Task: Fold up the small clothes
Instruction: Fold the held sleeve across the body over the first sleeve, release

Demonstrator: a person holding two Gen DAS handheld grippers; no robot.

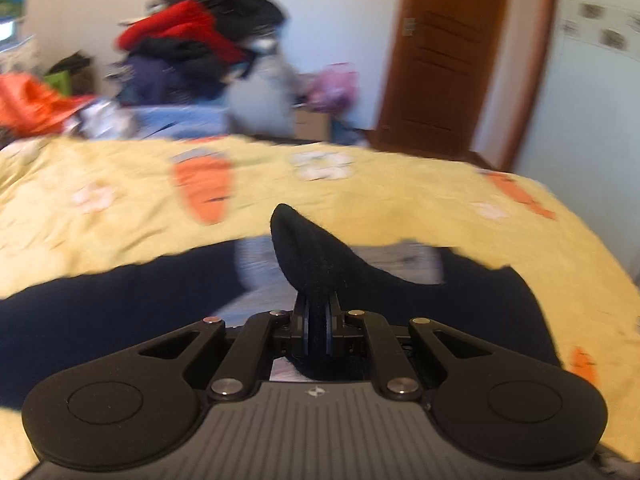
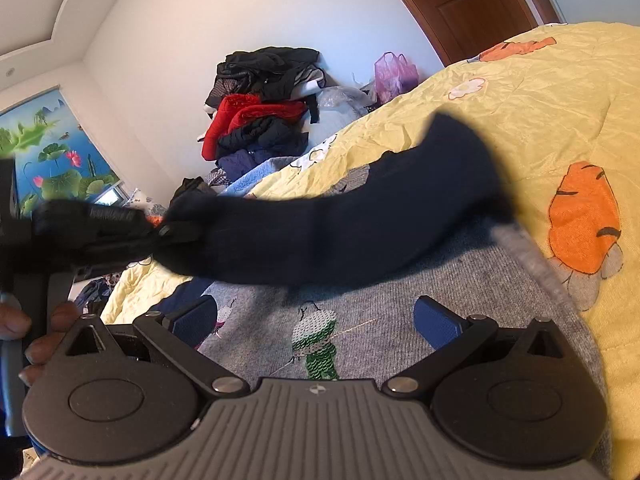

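A small grey sweater (image 2: 384, 320) with dark navy sleeves and a green sequin figure lies on the yellow bedspread (image 2: 540, 92). My left gripper (image 1: 318, 320) is shut on the end of one navy sleeve (image 1: 316, 256) and holds it lifted. In the right wrist view that sleeve (image 2: 360, 228) stretches across above the grey body, with the left gripper (image 2: 172, 234) at its left end. My right gripper (image 2: 316, 322) is open and empty just above the sweater's front.
The bedspread (image 1: 360, 200) has orange carrot and white flower prints. A pile of red and black clothes (image 2: 260, 120) stands beyond the bed against the wall. A brown door (image 1: 452, 52) is at the far right. A pink bag (image 2: 394, 70) sits near it.
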